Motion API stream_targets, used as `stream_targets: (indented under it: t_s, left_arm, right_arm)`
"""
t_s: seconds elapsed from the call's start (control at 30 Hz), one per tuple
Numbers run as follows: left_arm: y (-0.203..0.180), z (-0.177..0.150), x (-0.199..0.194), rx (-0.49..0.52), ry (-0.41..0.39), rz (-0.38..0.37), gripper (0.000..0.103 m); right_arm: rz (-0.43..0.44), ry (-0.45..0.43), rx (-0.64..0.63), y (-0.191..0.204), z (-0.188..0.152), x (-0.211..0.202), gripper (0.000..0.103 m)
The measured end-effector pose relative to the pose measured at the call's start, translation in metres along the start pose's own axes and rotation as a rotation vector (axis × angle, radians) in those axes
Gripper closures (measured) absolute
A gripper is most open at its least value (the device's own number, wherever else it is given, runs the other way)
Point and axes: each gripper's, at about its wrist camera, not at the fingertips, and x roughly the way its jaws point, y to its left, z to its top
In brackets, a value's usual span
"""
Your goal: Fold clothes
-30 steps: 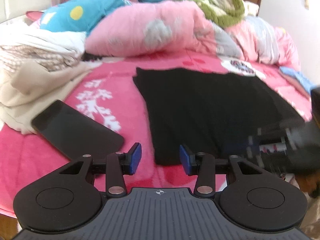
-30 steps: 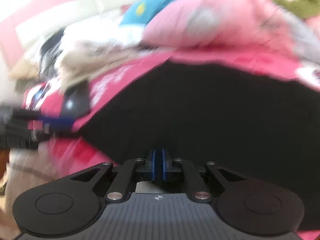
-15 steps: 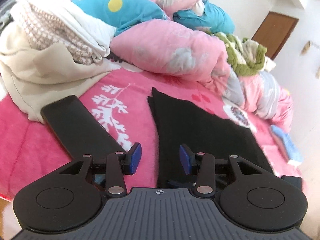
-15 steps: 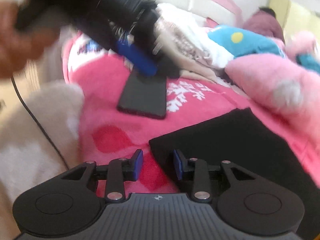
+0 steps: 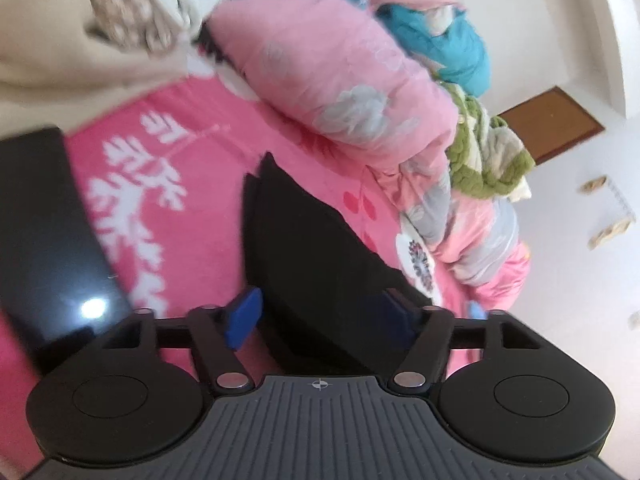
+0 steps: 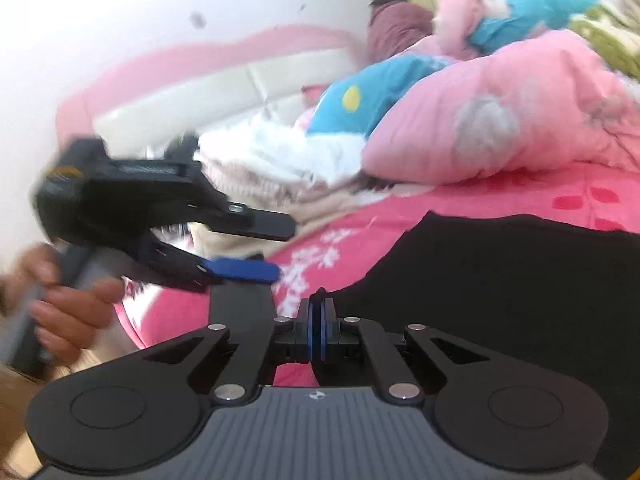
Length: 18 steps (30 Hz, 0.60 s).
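A black garment (image 5: 320,264) lies flat on the pink bed sheet (image 5: 192,216). My left gripper (image 5: 320,314) hangs just over its near corner; its jaws are opening, and the blue pads (image 5: 244,316) stand wide apart and do not press the cloth. In the right wrist view the same left gripper (image 6: 276,248) shows from the side in a hand (image 6: 68,304), its fingers spread. My right gripper (image 6: 318,328) is shut, pads together at the left edge of the black garment (image 6: 500,288), which seems pinched between them.
A black phone-like slab (image 5: 44,240) lies on the sheet left of the garment. A beige and white clothes pile (image 5: 100,28) sits at the back left. A pink quilt (image 5: 340,80), teal bedding (image 5: 440,36) and a green knit (image 5: 488,160) crowd the back. A headboard (image 6: 200,88) stands behind.
The left gripper rolled and slid closer over the garment's corner, and its jaws widened. The right gripper's jaws, open around the garment's corner half a second ago, have shut and lifted slightly.
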Motion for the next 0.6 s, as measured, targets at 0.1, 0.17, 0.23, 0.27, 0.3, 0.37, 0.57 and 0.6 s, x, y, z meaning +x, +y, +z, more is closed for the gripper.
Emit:
stream_targets:
  t_s: [0.1,0.17,0.23,0.27,0.3,0.37,0.57,0.6]
  left_arm:
    - [0.010,0.011,0.027,-0.096,0.053,0.056,0.033]
    - [0.013,0.016,0.042,-0.135,0.068,0.094,0.033]
    - [0.015,0.019,0.055,-0.158,0.072,0.131,0.033]
    - [0.014,0.021,0.061,-0.160,0.076,0.145,0.033]
    - [0.013,0.024,0.067,-0.163,0.074,0.160,0.033]
    - [0.008,0.030,0.075,-0.159,0.064,0.183,0.033]
    - [0.001,0.049,0.092,-0.166,0.043,0.204,0.033]
    - [0.001,0.051,0.096,-0.169,0.047,0.208,0.033]
  right_arm:
    - [0.013,-0.033,0.035,-0.004,0.005,-0.009,0.101]
    - [0.029,-0.049,0.047,-0.005,0.005,-0.014,0.101]
    - [0.045,-0.059,0.059,-0.006,0.005,-0.017,0.101]
    - [0.051,-0.061,0.062,-0.007,0.005,-0.017,0.101]
    - [0.058,-0.065,0.064,-0.008,0.004,-0.018,0.101]
    - [0.069,-0.071,0.071,-0.010,0.004,-0.020,0.101]
    - [0.094,-0.097,0.106,-0.021,0.003,-0.026,0.101]
    - [0.100,-0.101,0.110,-0.023,0.003,-0.027,0.101]
